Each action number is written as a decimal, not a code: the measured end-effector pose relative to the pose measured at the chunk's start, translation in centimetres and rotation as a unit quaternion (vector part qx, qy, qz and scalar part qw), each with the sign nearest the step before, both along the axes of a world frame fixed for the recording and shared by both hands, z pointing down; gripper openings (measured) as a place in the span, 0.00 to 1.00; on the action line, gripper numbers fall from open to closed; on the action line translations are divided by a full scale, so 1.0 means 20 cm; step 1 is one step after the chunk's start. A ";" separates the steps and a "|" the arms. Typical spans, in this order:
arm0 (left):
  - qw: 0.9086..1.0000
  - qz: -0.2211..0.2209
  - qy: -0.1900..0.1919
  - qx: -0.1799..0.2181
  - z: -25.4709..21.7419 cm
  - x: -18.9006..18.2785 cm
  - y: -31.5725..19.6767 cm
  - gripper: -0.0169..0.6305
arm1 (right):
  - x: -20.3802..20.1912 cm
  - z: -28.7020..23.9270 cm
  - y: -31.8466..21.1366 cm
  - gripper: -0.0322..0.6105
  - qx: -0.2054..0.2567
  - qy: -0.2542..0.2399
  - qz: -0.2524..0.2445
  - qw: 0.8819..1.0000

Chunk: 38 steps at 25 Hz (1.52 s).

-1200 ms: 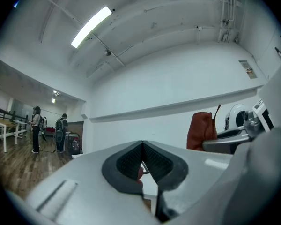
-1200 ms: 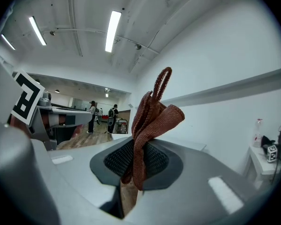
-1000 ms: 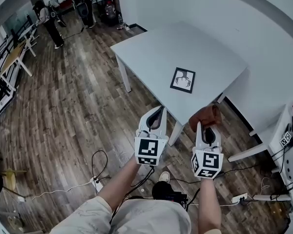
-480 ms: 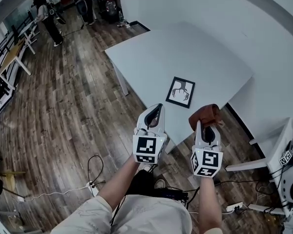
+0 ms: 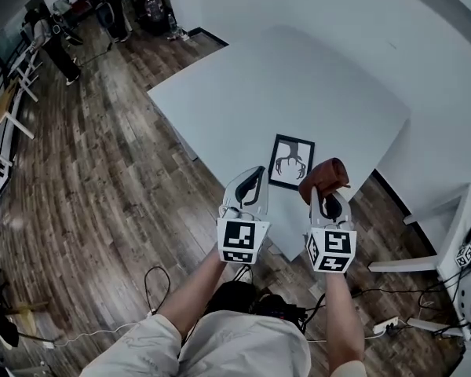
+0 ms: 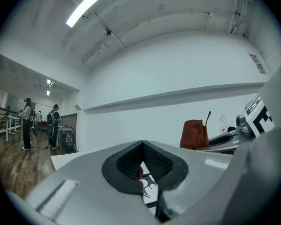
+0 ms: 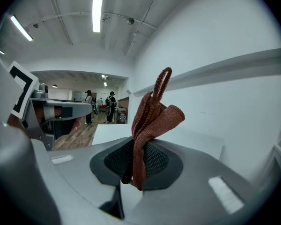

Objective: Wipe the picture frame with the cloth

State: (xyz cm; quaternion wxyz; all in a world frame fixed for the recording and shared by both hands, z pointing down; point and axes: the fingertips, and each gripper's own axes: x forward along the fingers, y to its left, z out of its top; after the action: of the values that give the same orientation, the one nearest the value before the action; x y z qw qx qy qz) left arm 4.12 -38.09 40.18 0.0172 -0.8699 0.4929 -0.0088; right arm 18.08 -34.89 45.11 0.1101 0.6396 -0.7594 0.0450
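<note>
A black-framed picture frame (image 5: 290, 162) lies flat near the front edge of the white table (image 5: 298, 85). My right gripper (image 5: 323, 198) is shut on a rust-brown cloth (image 5: 323, 176), which bunches up above the jaws just right of the frame. In the right gripper view the cloth (image 7: 152, 114) stands up from between the pads. My left gripper (image 5: 255, 174) is shut and holds nothing; it hovers at the frame's near left corner. In the left gripper view a piece of the picture frame (image 6: 149, 189) shows through the slit of the jaws, with the cloth (image 6: 193, 134) off to the right.
Wood floor surrounds the table. Cables (image 5: 161, 277) lie on the floor by my feet. White furniture (image 5: 443, 210) stands at the right, close to the table's corner. Several people (image 5: 51, 30) and equipment are far off at the top left.
The table and frame have come closer in view. Both grippers have moved forward to the table's near edge, and the cloth is now right beside the frame.
</note>
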 end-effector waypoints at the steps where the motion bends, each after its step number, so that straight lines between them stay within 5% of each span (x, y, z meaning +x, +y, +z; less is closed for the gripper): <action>1: 1.000 0.002 -0.002 -0.001 0.01 0.00 -0.04 0.03 | 0.00 0.02 -0.06 0.17 -0.009 0.002 -0.002 1.000; 7: 1.000 -0.001 -0.007 -0.008 0.06 -0.02 -0.21 0.03 | -0.03 0.29 -0.46 0.17 -0.140 -0.008 -0.039 0.989; 11: 1.000 -0.016 0.002 -0.009 0.06 -0.03 -0.27 0.03 | -0.13 0.47 -0.71 0.17 -0.259 -0.029 -0.075 0.963; 18: 0.999 -0.032 0.004 -0.018 0.10 -0.07 -0.33 0.03 | -0.24 0.75 -0.96 0.17 -0.383 -0.037 -0.078 0.920; 28: 0.998 -0.049 -0.001 -0.032 0.15 -0.15 -0.40 0.03 | -0.28 0.90 -1.02 0.17 -0.422 -0.018 -0.079 0.903; 38: 0.999 -0.034 0.001 -0.041 0.20 -0.04 -0.40 0.03 | 0.29 0.96 -0.92 0.17 -0.444 0.014 0.004 0.896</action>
State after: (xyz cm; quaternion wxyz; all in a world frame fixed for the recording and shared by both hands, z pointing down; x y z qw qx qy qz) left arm 3.41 -46.17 44.18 -0.0197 -0.8528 0.5211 -0.0284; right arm 23.88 -53.24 64.23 0.3927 0.5280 -0.6564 0.3690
